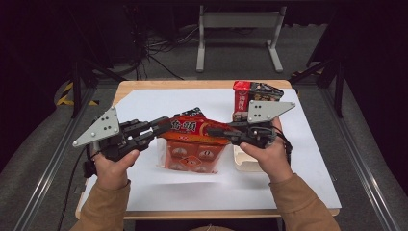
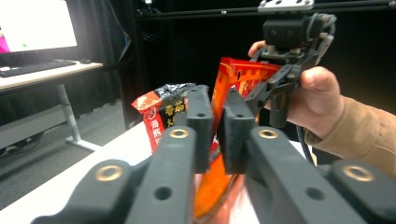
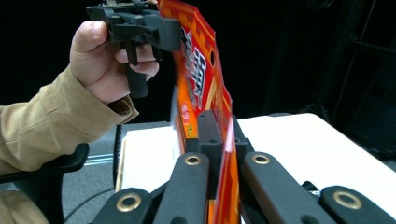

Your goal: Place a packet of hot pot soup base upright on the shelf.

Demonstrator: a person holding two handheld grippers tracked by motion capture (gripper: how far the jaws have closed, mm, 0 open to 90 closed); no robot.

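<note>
An orange-red snack bag (image 1: 192,147) hangs stretched between my two grippers above the white sheet (image 1: 298,163). My left gripper (image 1: 166,126) is shut on its upper left corner. In the left gripper view the pads of my left gripper (image 2: 218,130) stand close together with the bag's edge (image 2: 238,77) running between them. My right gripper (image 1: 215,131) is shut on the upper right part. In the right gripper view the jaws of my right gripper (image 3: 222,135) pinch the foil (image 3: 196,70), and farther off my left gripper (image 3: 166,35) holds the far corner.
A second bag (image 1: 250,98), red and black, stands upright at the back right of the sheet, also seen as the red-black bag (image 2: 161,105). A pale shallow tray (image 1: 245,163) lies under the right hand. The wooden table (image 1: 192,84) ends just behind the sheet.
</note>
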